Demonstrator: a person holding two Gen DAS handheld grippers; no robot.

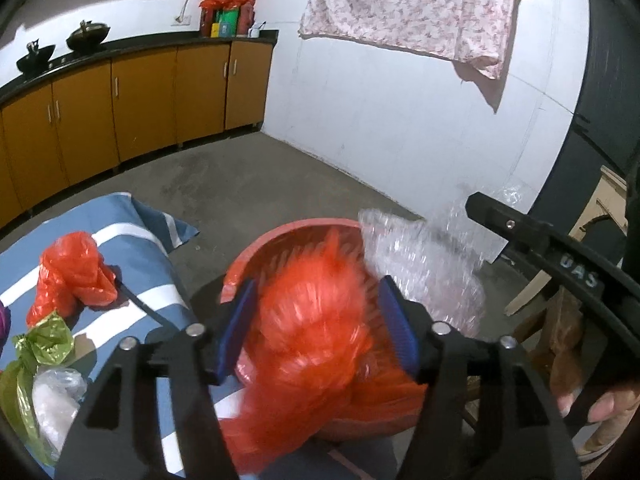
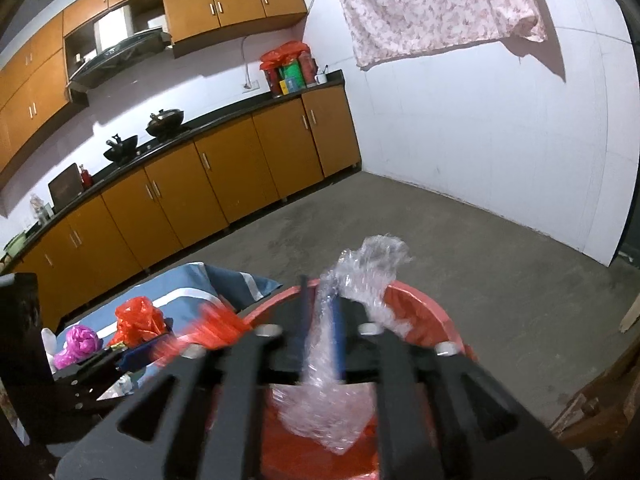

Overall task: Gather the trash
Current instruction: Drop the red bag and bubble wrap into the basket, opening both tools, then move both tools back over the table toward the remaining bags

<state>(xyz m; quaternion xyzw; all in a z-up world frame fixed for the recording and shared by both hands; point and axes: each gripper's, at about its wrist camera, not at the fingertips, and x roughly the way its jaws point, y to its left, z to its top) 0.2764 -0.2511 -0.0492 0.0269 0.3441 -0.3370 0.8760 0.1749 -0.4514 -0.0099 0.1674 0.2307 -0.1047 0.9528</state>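
Note:
A red plastic basin (image 1: 280, 236) sits just ahead, its rim also in the right wrist view (image 2: 424, 312). My left gripper (image 1: 316, 328) is open, jaws wide, and a blurred orange plastic bag (image 1: 312, 344) hangs between them over the basin, touching neither pad clearly. My right gripper (image 2: 320, 328) is shut on a clear bubble-wrap piece (image 2: 360, 276) held above the basin; it shows in the left wrist view (image 1: 424, 264) beside the right gripper's finger (image 1: 520, 228). More trash lies on the blue striped cloth (image 1: 132, 240): an orange bag (image 1: 72, 276), a green wrapper (image 1: 40, 344), a clear bag (image 1: 56, 396), a pink bag (image 2: 80, 342).
Orange kitchen cabinets (image 1: 140, 104) with a black counter run along the back left. A white wall (image 1: 380, 120) with a hanging floral cloth (image 1: 416, 4) is ahead. Bare concrete floor (image 2: 480, 240) lies beyond the basin. A wooden chair (image 2: 600, 412) stands at right.

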